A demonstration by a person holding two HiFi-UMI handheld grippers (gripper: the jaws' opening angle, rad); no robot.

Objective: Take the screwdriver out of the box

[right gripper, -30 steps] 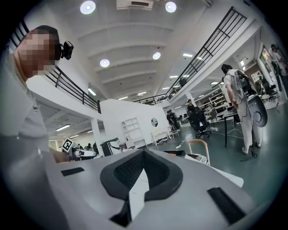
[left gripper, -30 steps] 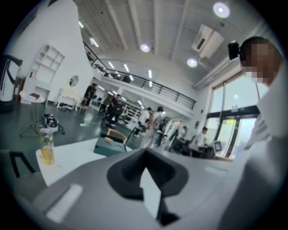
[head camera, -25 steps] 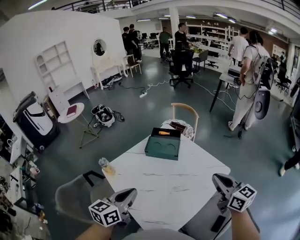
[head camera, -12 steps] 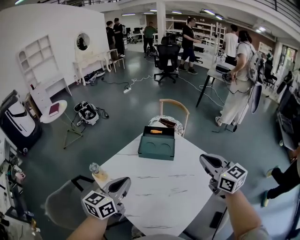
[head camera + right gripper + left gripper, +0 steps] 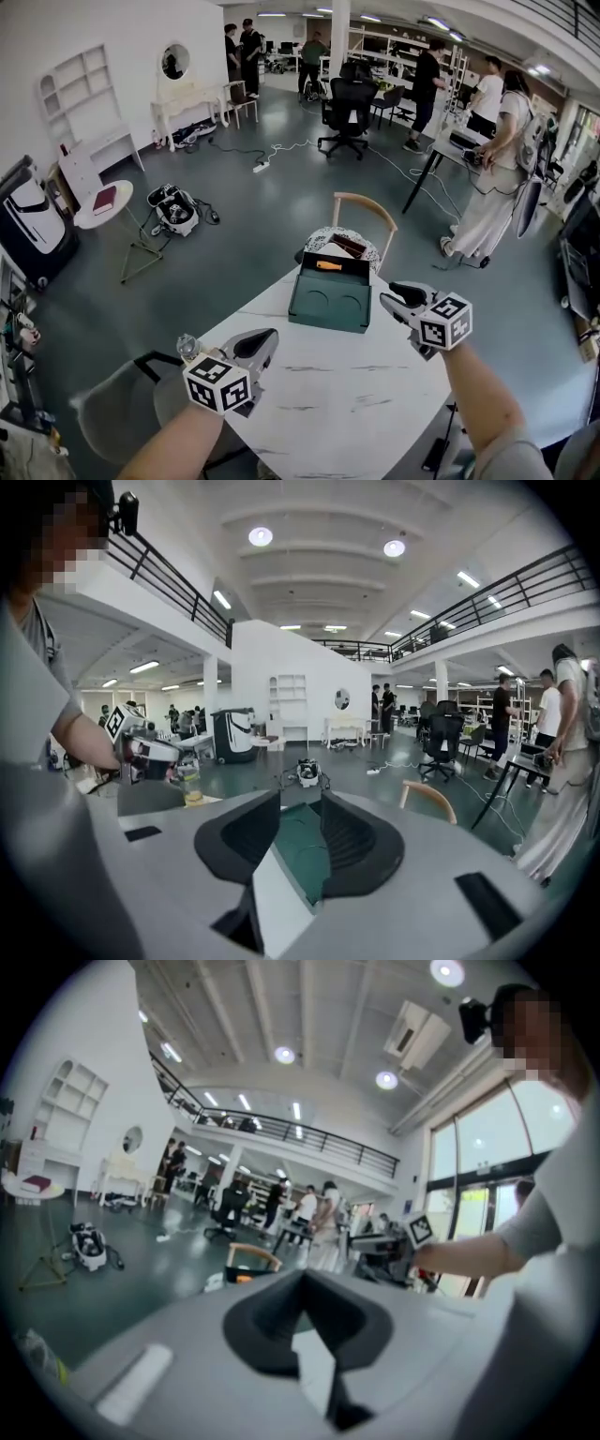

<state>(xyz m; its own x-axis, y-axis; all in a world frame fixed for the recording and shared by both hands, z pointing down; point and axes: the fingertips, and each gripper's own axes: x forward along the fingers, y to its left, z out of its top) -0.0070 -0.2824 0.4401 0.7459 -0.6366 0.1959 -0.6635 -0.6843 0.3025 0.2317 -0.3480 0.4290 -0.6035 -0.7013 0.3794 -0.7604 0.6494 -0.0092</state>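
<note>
Since the earlier frame, both tongs have been carried forward over the white, marble-veined bench (image 5: 347, 398) toward the dark green rectangular box (image 5: 328, 311). A glossy grey floor (image 5: 234, 216) is seen around the bench. The right tongs (image 5: 395, 293), now just beside the box's right edge, have just been spread, with nothing pinched. The left tongs (image 5: 266, 337), well short of the box, are pressed together. The orange-handled screwdriver (image 5: 328, 265) lies inside the box along its far wall.

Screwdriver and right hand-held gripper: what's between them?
Head view: only the green box's side wall and a little bare table separate the screwdriver from the right hand-held gripper, whose jaws have just been opening, with nothing between them.
</note>
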